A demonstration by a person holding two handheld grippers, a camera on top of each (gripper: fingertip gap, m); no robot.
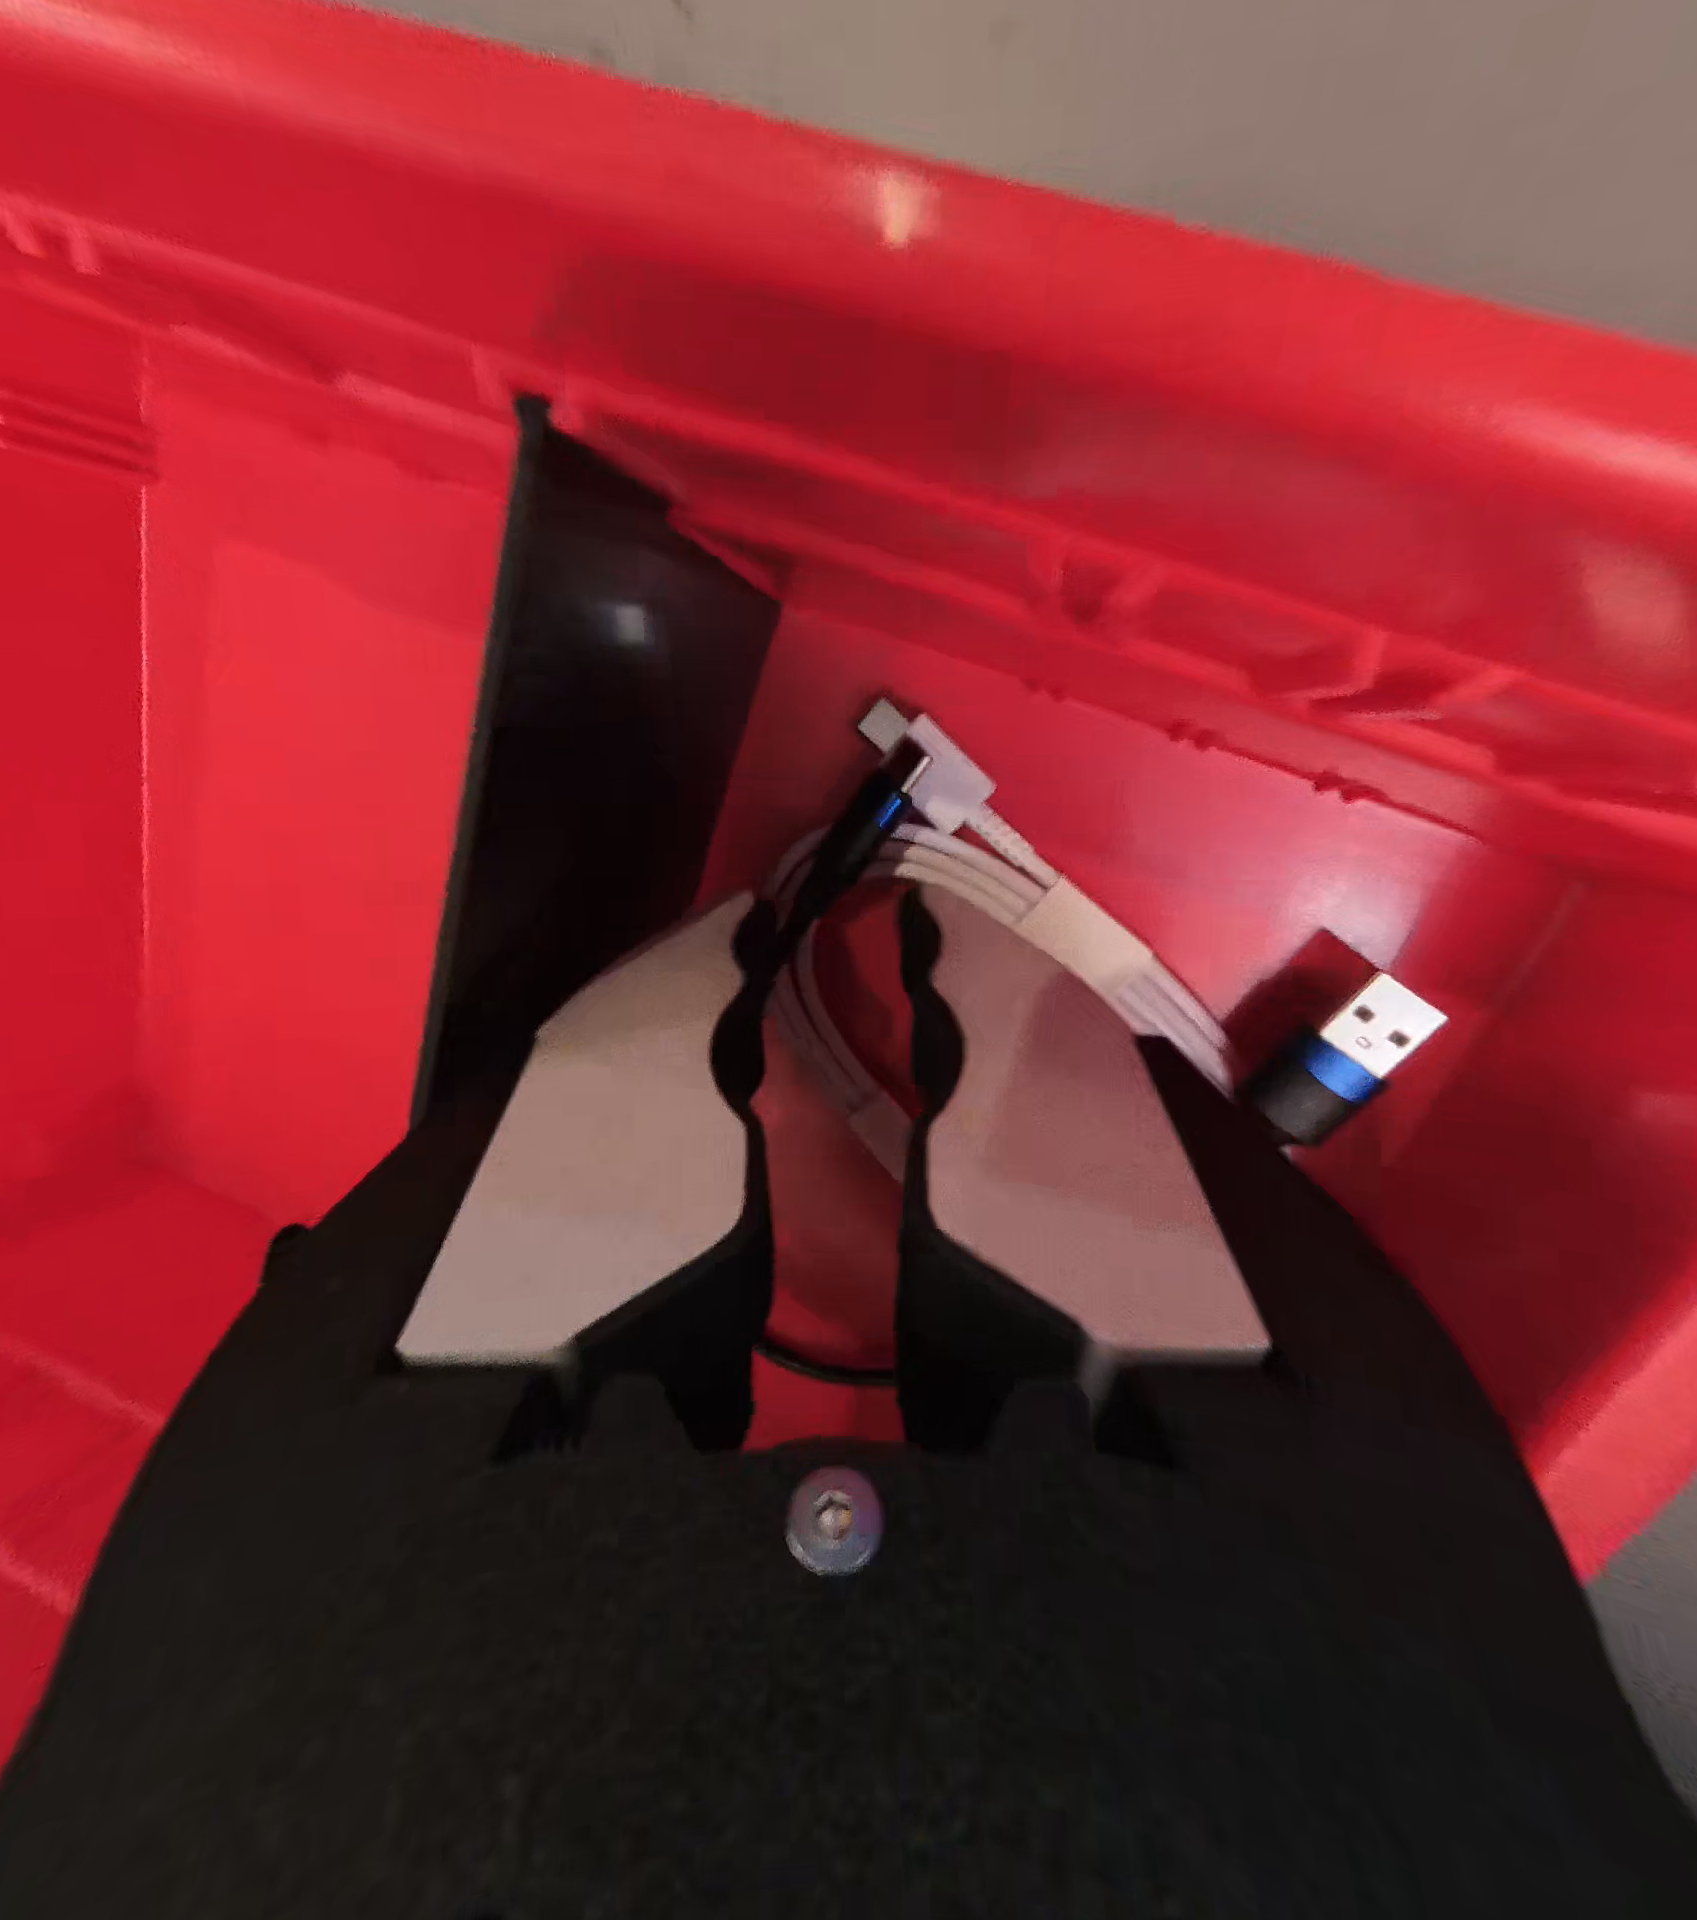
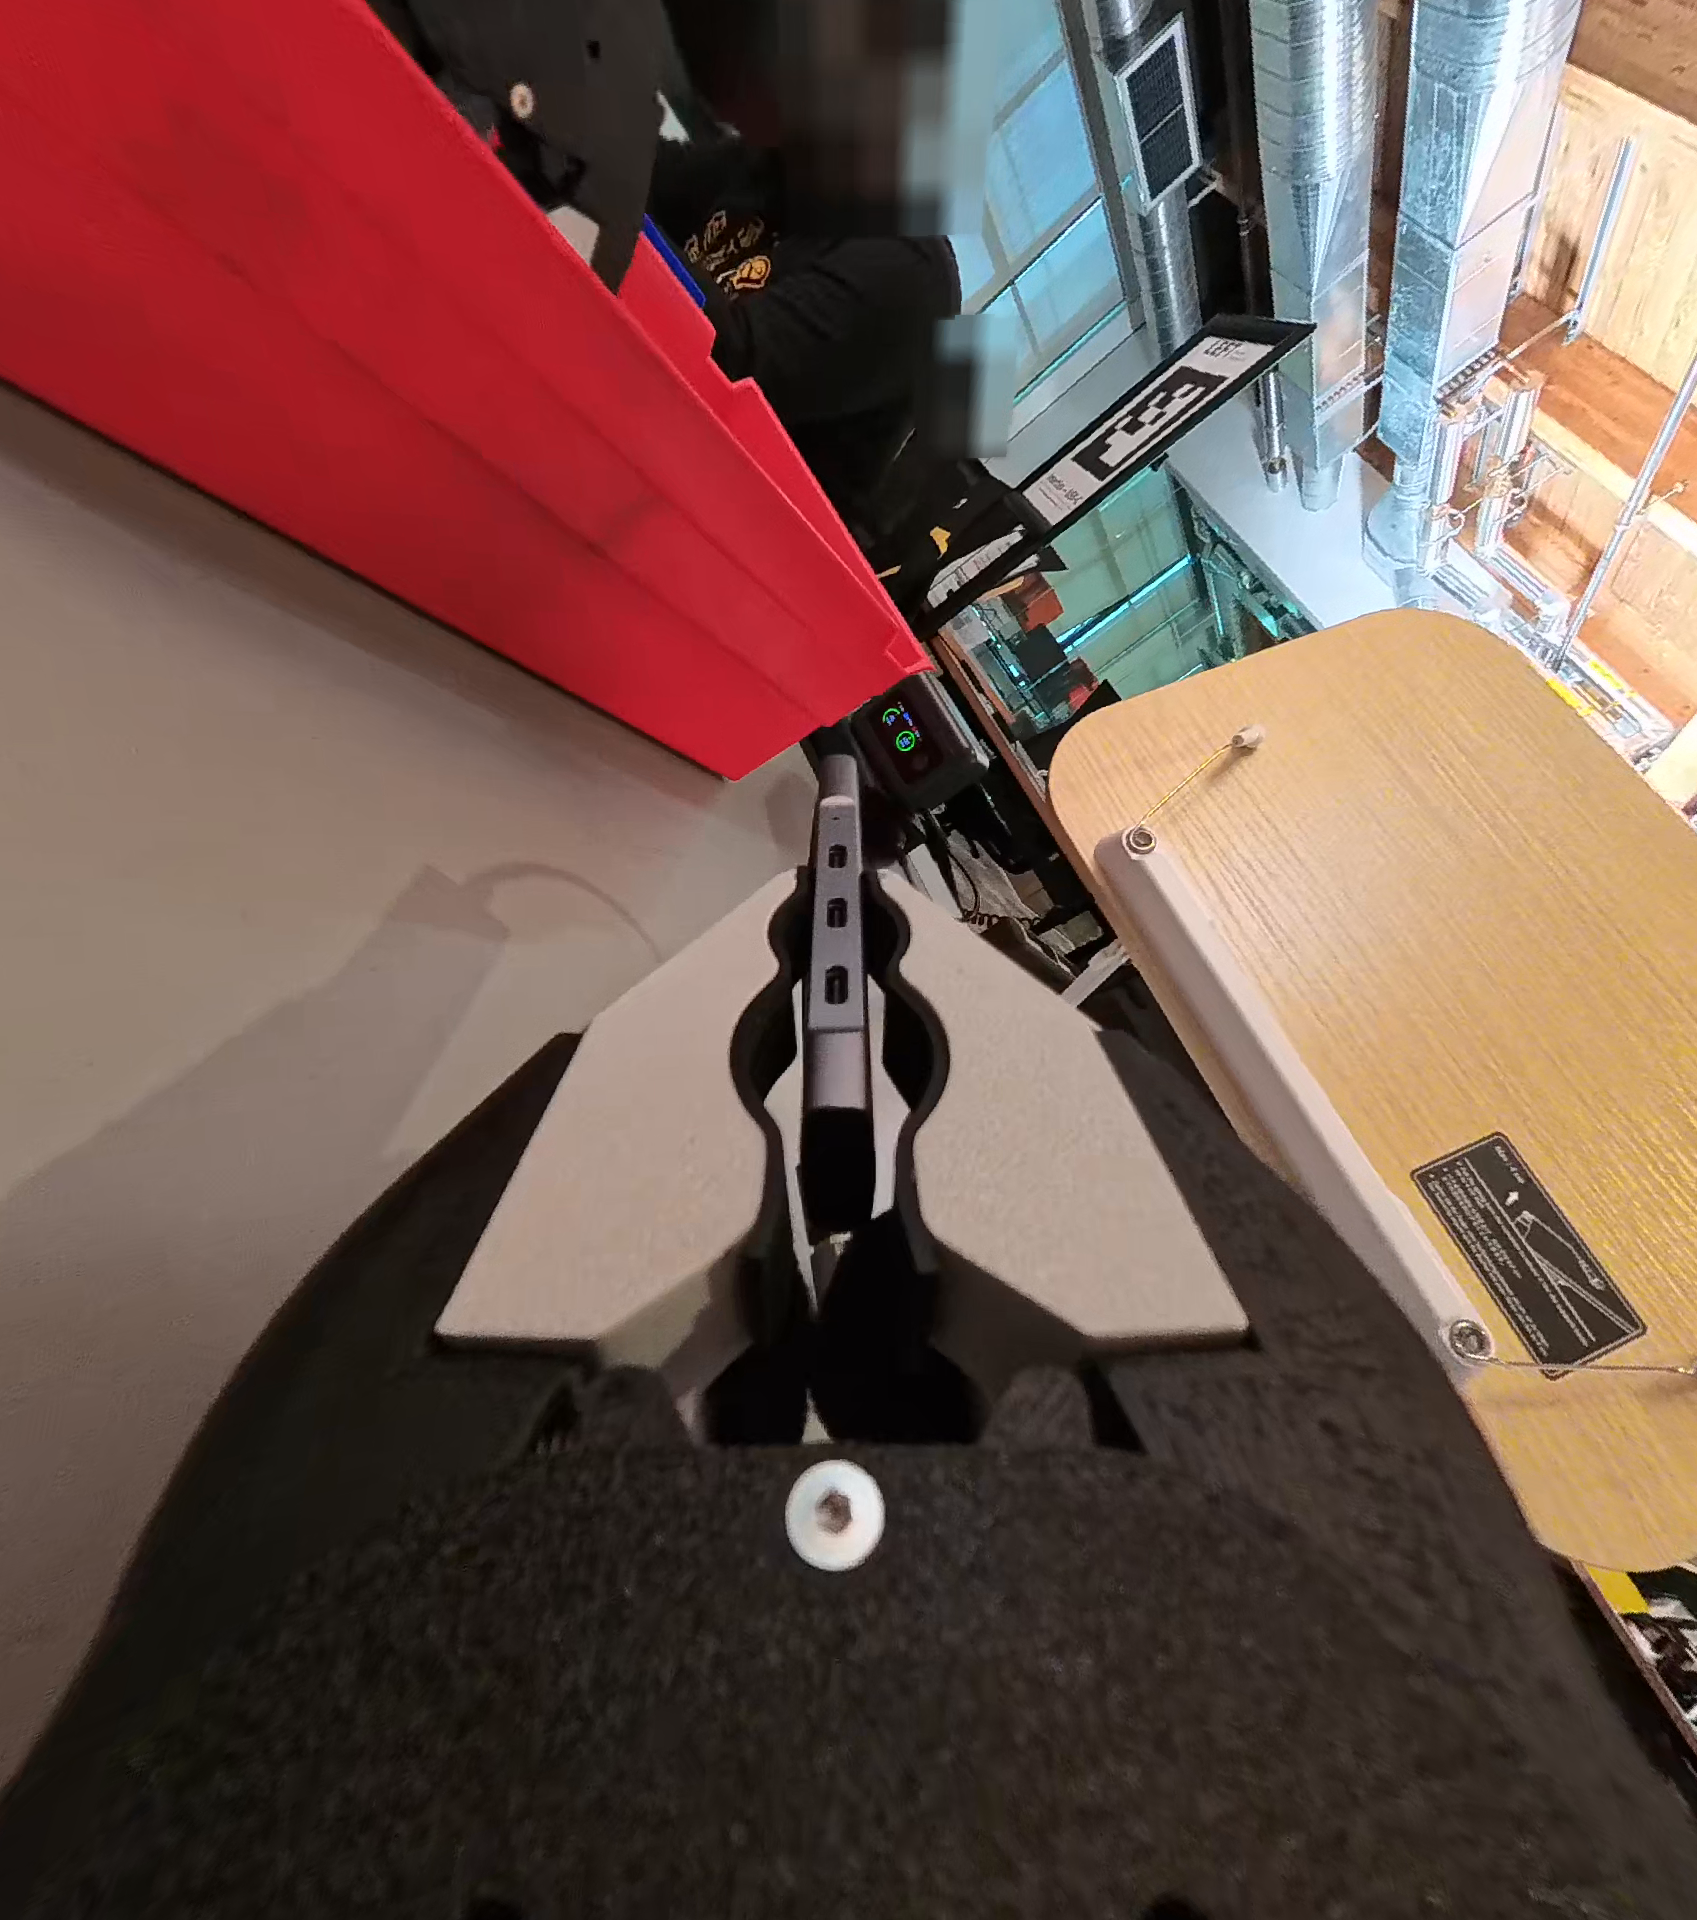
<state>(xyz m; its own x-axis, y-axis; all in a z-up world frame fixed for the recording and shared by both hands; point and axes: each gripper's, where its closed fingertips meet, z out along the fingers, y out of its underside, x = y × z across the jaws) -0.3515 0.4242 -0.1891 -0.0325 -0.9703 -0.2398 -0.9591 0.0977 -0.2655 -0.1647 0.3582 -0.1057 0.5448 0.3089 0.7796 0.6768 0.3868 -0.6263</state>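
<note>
My left gripper [image 1: 836, 920] reaches inside a red bin [image 1: 304, 727], beside a black divider [image 1: 595, 748]. Its jaws stand narrowly apart, closed on a bundle of cables: a coiled white cable [image 1: 989, 894] with a white plug and a black cable with a blue-ringed tip [image 1: 865, 821]. A blue-and-black USB plug [image 1: 1353, 1049] sticks out to the right of the fingers. My right gripper [image 2: 839, 904] is shut on a slim grey USB hub [image 2: 836, 956], held edge-on above the grey table [image 2: 200, 935], just outside the red bin's wall [image 2: 356, 364].
A light wooden board [image 2: 1446, 987] with a white rail and a black label stands to the right. A small device with a green-lit display [image 2: 911, 743] sits past the bin's corner. A person in dark clothing [image 2: 823, 301] is behind the bin. Some 20 cm of space lies between my two pairs of fingers.
</note>
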